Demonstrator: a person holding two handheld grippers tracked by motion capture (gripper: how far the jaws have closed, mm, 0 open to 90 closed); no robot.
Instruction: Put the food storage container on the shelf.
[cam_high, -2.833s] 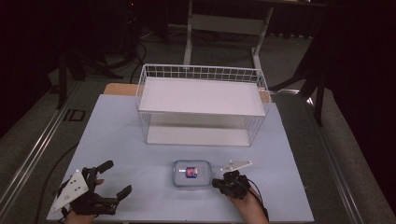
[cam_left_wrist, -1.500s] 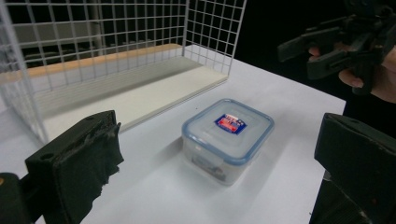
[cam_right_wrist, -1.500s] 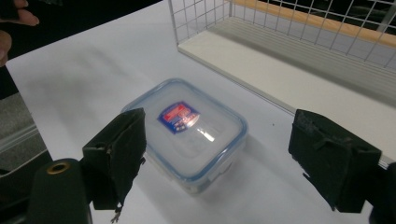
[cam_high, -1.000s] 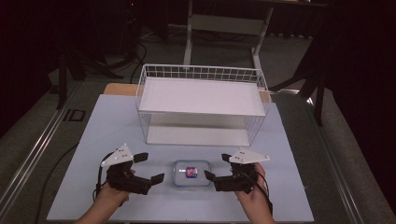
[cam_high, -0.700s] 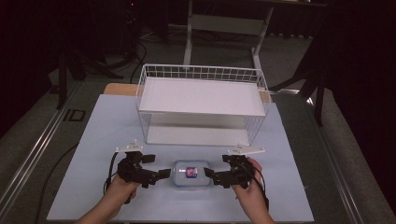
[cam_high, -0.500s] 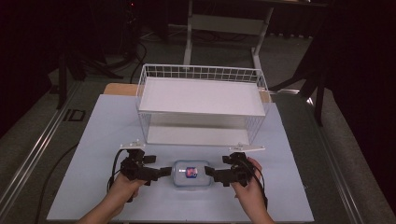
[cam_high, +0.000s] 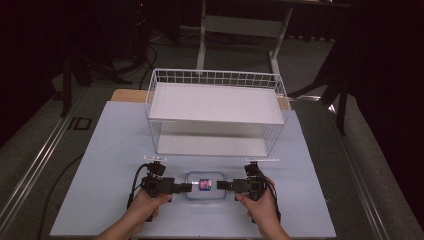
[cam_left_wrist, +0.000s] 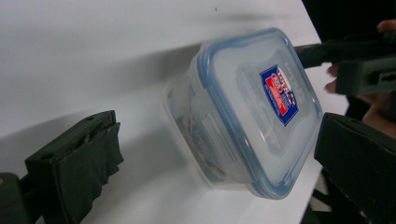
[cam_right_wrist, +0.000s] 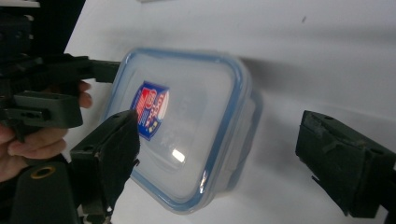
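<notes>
Small clear plastic box with blue-rimmed snap lid and red/blue label (cam_high: 204, 186) sits flat on the pale blue-grey tabletop (cam_high: 110, 150), near the person's edge, lid closed. It's in front of the white wire basket with a white shelf board (cam_high: 216, 116), clear of it.

Left gripper (cam_high: 187, 187) comes in from the box's left end, right gripper (cam_high: 220, 185) from its right end, both level with the box and pointing at each other.

Left gripper view: jaws spread wide, box (cam_left_wrist: 245, 112) between them. One jaw stands well off the box side; the other sits low beside the lid rim, contact not clear. The right gripper (cam_left_wrist: 310, 52) shows at the far end of the box.

Right gripper view: jaws spread too. One jaw overlaps the lid (cam_right_wrist: 180, 126) near the label, the other is well apart on bare table. The left gripper (cam_right_wrist: 100, 68) shows at the lid's far edge.

Neither claw is pinching the box. Box rests on the table, not lifted.
</notes>
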